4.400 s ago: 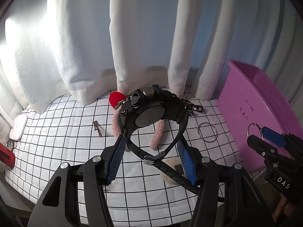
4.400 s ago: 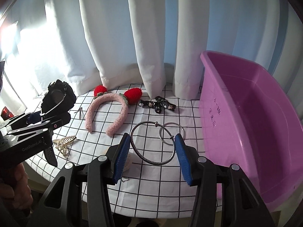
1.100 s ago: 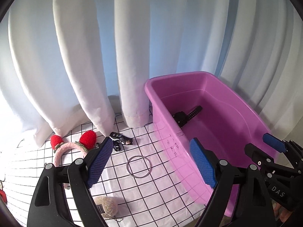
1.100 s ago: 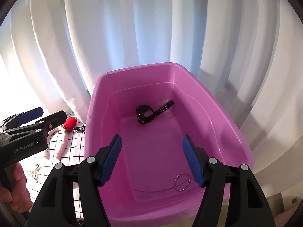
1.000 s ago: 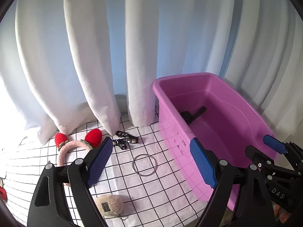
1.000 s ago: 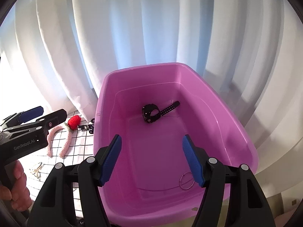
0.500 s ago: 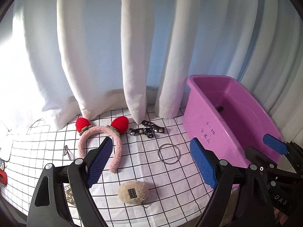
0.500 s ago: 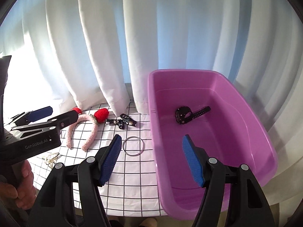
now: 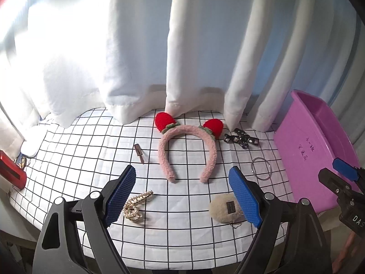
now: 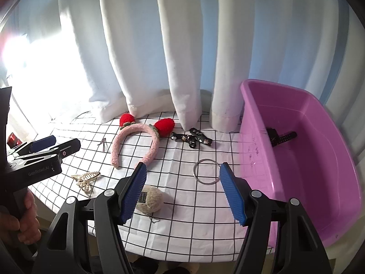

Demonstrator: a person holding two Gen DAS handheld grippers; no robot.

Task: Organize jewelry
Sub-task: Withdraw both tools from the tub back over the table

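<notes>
My left gripper (image 9: 182,178) hangs open and empty above the checked tablecloth (image 9: 95,159), just in front of a pink headband with red strawberries (image 9: 188,146). A gold hair claw (image 9: 135,206) lies by its left finger, a beige fluffy clip (image 9: 225,207) by its right finger. My right gripper (image 10: 183,177) is also open and empty, with a metal bangle (image 10: 206,174) lying beyond its right finger. The purple tub (image 10: 319,166) at the right holds a black watch (image 10: 279,137).
A black patterned bow (image 9: 241,139) lies near the white curtain (image 9: 194,45). A small brown hair clip (image 9: 139,156) sits left of the headband. A red object (image 9: 11,173) and a white case (image 9: 30,146) rest at the table's left edge. A hand (image 10: 20,223) holds the left gripper's handle.
Both grippers have swung left, away from the purple tub and back over the table. The headband, hair claw and fluffy clip have come into view; both stay open and empty.
</notes>
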